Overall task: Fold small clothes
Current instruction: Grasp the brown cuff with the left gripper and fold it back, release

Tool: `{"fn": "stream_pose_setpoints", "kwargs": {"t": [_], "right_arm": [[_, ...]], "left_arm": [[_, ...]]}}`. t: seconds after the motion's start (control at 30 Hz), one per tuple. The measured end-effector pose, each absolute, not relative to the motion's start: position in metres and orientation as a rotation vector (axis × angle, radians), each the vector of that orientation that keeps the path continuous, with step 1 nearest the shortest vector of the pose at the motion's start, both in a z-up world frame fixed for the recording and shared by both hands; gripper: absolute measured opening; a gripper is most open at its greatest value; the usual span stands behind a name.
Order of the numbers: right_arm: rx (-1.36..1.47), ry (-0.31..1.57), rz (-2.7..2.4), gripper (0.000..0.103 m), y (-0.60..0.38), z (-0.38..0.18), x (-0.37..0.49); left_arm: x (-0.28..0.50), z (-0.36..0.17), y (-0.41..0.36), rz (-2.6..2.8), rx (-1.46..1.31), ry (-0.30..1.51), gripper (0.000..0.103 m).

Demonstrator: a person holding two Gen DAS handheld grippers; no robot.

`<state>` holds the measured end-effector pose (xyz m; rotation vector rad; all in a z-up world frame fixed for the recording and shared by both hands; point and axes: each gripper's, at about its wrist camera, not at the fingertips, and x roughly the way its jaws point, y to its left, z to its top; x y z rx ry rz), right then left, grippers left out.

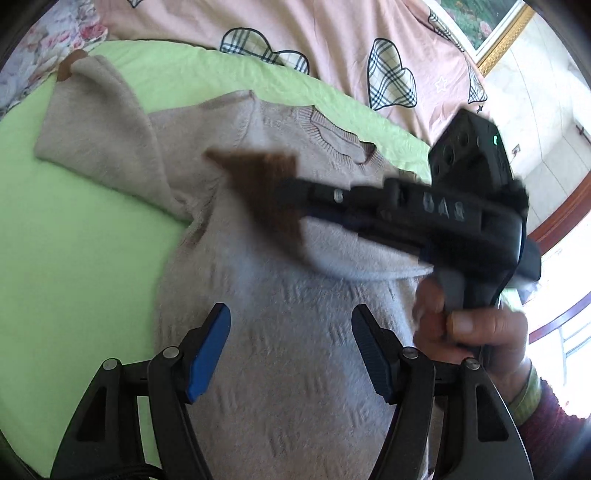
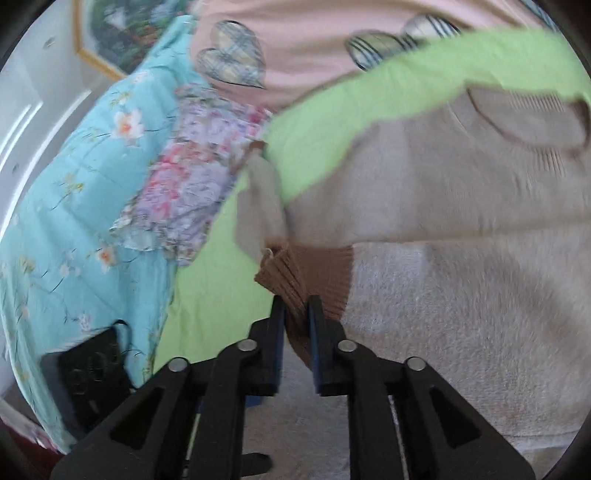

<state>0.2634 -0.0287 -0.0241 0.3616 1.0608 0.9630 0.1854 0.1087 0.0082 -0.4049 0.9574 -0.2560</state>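
Note:
A beige knit sweater [image 1: 280,295] lies flat on a green sheet [image 1: 74,240], neckline [image 1: 332,136] away from me, its left sleeve [image 1: 99,122] spread out with a brown cuff [image 1: 68,66]. My left gripper [image 1: 291,332] is open and empty just above the sweater's body. My right gripper [image 2: 297,310] is shut on the brown cuff [image 2: 310,269] of the other sleeve and holds it across the chest; this also shows in the left wrist view [image 1: 288,195]. The sweater's body [image 2: 461,295] fills the right wrist view.
A pink quilt with plaid hearts [image 1: 332,48] lies beyond the green sheet. A floral cloth [image 2: 184,177] and a turquoise flowered blanket [image 2: 81,206] lie to the left. A black device [image 2: 88,376] rests on the blanket. A framed picture [image 1: 480,22] hangs on the wall.

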Motion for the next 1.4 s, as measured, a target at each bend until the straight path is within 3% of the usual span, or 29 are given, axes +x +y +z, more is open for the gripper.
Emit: {"fn": "stream_pose_setpoints", "kwargs": {"t": [0.1,0.33,0.4,0.43,0.47,0.57,0.73,0.8,0.9,0.93,0.97,1.0,1.13,1.4], "right_arm": [[0.409,1.034,0.941,0.028,-0.055,-0.023,0.263],[0.498,0.889,0.757,0.028,-0.156,-0.001,0.251],[0.492,0.856,0.658,0.028,-0.191,0.001,0.244],[0.481,0.836,0.59,0.028,-0.213,0.002,0.241],[0.467,0.818,0.526,0.028,-0.233,0.004,0.24],[0.42,0.821,0.343,0.03,-0.278,0.003,0.247],[0.431,0.881,0.209,0.032,-0.317,-0.005,0.288],[0.408,0.91,0.229,0.044,-0.311,-0.009,0.306],[0.34,0.971,0.25,0.05,-0.294,-0.02,0.326],[0.324,0.985,0.266,0.049,-0.288,-0.026,0.33],[0.3,1.004,0.28,0.02,-0.284,-0.031,0.335],[0.262,1.011,0.28,0.011,-0.28,-0.032,0.336],[0.238,0.898,0.256,0.008,-0.303,-0.003,0.325],[0.236,0.953,0.231,0.008,-0.322,-0.032,0.332]], "left_arm": [[0.206,0.003,0.101,-0.299,-0.431,0.971,0.073],[0.256,-0.02,0.103,-0.261,-0.546,1.009,0.072],[0.259,-0.017,0.111,-0.244,-0.566,0.97,0.051],[0.259,-0.012,0.113,-0.234,-0.55,0.944,0.01],[0.259,-0.007,0.115,-0.233,-0.528,0.921,0.008],[0.251,0.009,0.117,-0.222,-0.464,0.823,0.007],[0.246,0.004,0.114,-0.197,-0.421,0.82,0.006],[0.241,0.004,0.114,-0.207,-0.439,0.8,0.006],[0.235,0.0,0.112,-0.246,-0.434,0.814,0.007],[0.235,0.001,0.108,-0.246,-0.403,0.822,0.007],[0.236,0.002,0.103,-0.248,-0.378,0.827,0.007],[0.237,0.003,0.097,-0.255,-0.35,0.83,0.007],[0.248,0.009,0.076,-0.298,-0.286,0.818,0.007],[0.263,-0.011,0.084,-0.266,-0.306,0.868,0.008]]}}
